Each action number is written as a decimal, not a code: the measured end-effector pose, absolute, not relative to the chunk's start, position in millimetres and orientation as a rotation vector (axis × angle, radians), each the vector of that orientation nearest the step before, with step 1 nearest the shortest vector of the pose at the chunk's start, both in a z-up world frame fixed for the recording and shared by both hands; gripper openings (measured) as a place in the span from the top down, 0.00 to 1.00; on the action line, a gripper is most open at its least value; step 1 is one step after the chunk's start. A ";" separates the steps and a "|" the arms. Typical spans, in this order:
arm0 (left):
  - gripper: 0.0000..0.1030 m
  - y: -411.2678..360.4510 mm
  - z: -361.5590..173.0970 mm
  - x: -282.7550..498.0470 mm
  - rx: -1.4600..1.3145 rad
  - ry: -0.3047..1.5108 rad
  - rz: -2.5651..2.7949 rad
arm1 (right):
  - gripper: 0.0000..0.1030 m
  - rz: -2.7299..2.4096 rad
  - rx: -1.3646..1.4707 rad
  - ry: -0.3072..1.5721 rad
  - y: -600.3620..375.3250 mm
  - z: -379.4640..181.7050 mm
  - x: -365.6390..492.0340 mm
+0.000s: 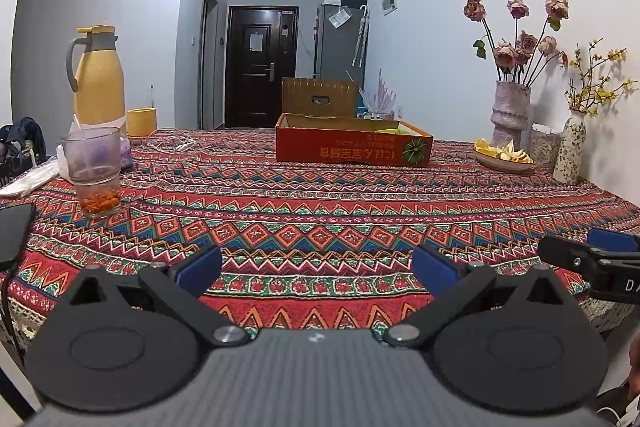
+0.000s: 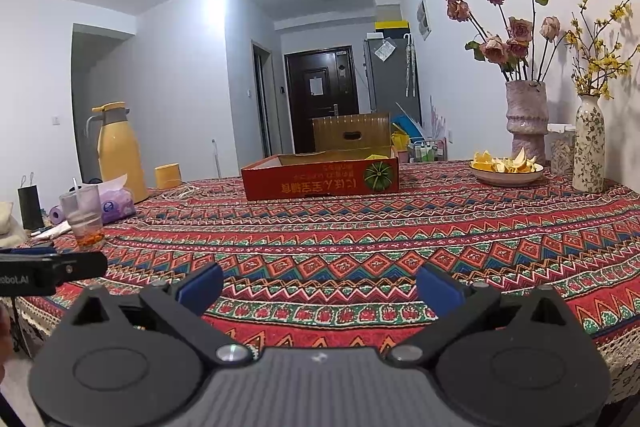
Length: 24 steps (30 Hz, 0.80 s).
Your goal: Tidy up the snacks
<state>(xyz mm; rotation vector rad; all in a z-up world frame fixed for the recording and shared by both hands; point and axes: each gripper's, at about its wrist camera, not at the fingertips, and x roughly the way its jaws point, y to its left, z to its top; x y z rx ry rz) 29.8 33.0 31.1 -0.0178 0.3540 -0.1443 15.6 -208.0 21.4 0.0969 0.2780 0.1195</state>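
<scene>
**Both grippers empty at the near edge, snack box far across the desk**

I start at the far left, where a yellow thermos (image 1: 100, 79) stands behind a glass (image 1: 94, 171) with orange bits at its bottom. A dark phone (image 1: 14, 231) lies at the near left edge. My left gripper (image 1: 316, 267) hovers over the near edge of the desk (image 1: 320, 211) with its jaws apart and nothing between them. My right gripper (image 2: 320, 285) hangs just beside it, jaws likewise apart and empty.

The red cardboard box (image 1: 352, 149) sits at the far centre, well apart from both grippers. Something yellow shows inside it at the right end, but I cannot tell what it is. I judge this box to be the place for the snacks, and no loose snack packets show on the cloth.

To do this step well, I would carry both grippers forward over the cloth, keeping them high enough to look down into the box. I would steer clear of the glass on the left.

Farther right stand a bowl of orange peel (image 1: 502, 155), a pink vase of dried roses (image 1: 510, 111) and a patterned vase (image 1: 570, 151) against the wall. The cloth is a busy red weave, and a dark door (image 1: 260, 67) closes the hallway behind.
</scene>
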 end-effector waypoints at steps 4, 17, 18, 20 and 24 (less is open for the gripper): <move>0.00 33.1 31.0 29.5 -0.014 0.357 -0.151 | 0.00 0.121 0.098 0.280 -208.6 21.1 15.7; 0.00 32.2 30.1 28.9 -0.003 0.359 -0.159 | 0.00 0.121 0.091 0.281 -208.3 20.0 16.4; 0.00 32.2 29.9 28.7 -0.002 0.359 -0.162 | 0.00 0.120 0.089 0.283 -208.0 19.4 16.5; 0.00 32.0 29.5 28.0 -0.003 0.359 -0.163 | 0.00 0.117 0.084 0.287 -207.3 18.4 16.6; 0.00 33.1 30.8 27.2 -0.008 0.355 -0.164 | 0.00 0.121 0.083 0.286 -207.2 18.6 16.8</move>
